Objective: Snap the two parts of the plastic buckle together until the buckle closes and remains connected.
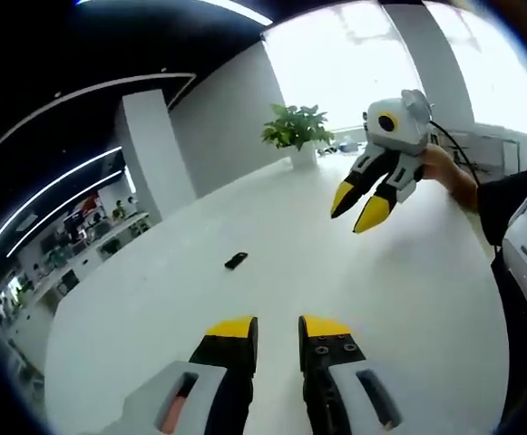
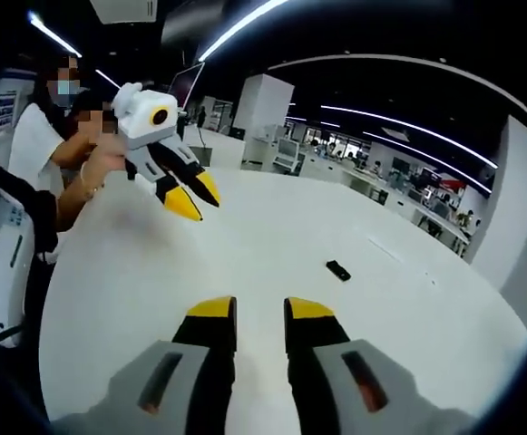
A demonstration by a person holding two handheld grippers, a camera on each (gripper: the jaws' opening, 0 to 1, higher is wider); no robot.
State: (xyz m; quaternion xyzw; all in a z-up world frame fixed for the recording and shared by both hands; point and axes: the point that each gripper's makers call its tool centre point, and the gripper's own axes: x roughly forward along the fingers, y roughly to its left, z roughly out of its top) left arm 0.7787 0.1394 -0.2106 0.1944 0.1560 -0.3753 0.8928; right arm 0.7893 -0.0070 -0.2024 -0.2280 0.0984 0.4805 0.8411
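A small black buckle (image 1: 236, 260) lies flat on the white table (image 1: 272, 208), too small to tell its parts apart. My left gripper (image 1: 278, 328) hovers over the table short of the buckle, open and holding nothing. Across the table my right gripper (image 1: 361, 210) hangs in the air, held by a hand (image 1: 446, 165), its yellow tips pointing down. In the right gripper view the buckle (image 2: 338, 270) lies ahead and to the right of my right gripper (image 2: 259, 310), which is open and holds nothing. The left gripper (image 2: 195, 199) floats at the far left.
A potted plant (image 1: 297, 127) stands at the table's far edge. A person (image 2: 36, 136) sits at the table's left side beside a grey-white chair (image 2: 4, 245). Desks and screens (image 2: 372, 177) fill the room behind.
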